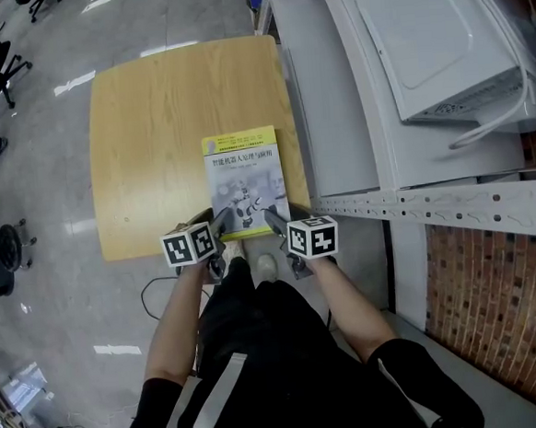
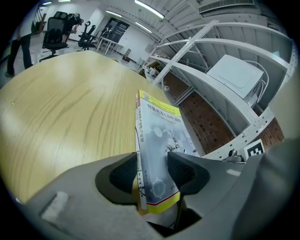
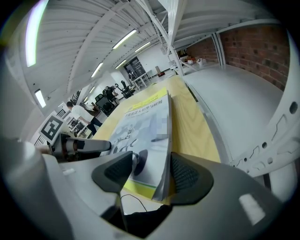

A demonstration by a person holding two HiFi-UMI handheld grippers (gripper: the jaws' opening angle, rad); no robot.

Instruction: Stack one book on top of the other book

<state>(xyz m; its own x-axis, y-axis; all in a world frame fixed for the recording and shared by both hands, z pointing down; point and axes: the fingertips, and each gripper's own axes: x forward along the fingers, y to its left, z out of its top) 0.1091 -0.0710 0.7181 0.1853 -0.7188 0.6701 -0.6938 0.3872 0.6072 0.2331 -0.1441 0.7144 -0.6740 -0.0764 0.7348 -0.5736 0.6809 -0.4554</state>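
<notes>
I see a table (image 1: 159, 125) of pale yellow wood with a fine long grain, a smooth matt top and rounded corners. On its near right part lies the book (image 1: 245, 178), a thin paperback. Its cover is glossy and grey-white with a yellow band at the top and the bottom, dark printed characters and a picture of a white robot. In the left gripper view the book (image 2: 161, 136) shows a narrow white spine with a line of print. Under its near corner there is a yellowish layer (image 2: 136, 205), and I cannot tell if this is a second book.

The left gripper (image 1: 220, 219) is grasping the near left corner of the book. In its own view the left gripper (image 2: 152, 171) has its dark ribbed pads (image 2: 180, 171) closed on the spine side and on the cover. The right gripper (image 1: 276, 220) is clenched on the near right corner in the same way. In its own view the right gripper (image 3: 151, 172) has one rubber pad on the cover and the other against the edge of the pages of the book (image 3: 145, 126).

Both bodies are of smooth grey plastic, and each one carries a marker cube (image 1: 189, 245) with black and white squares. To the right of the table stands white metal shelving (image 1: 333, 102), and beside it is a red brick wall (image 1: 487, 302).
</notes>
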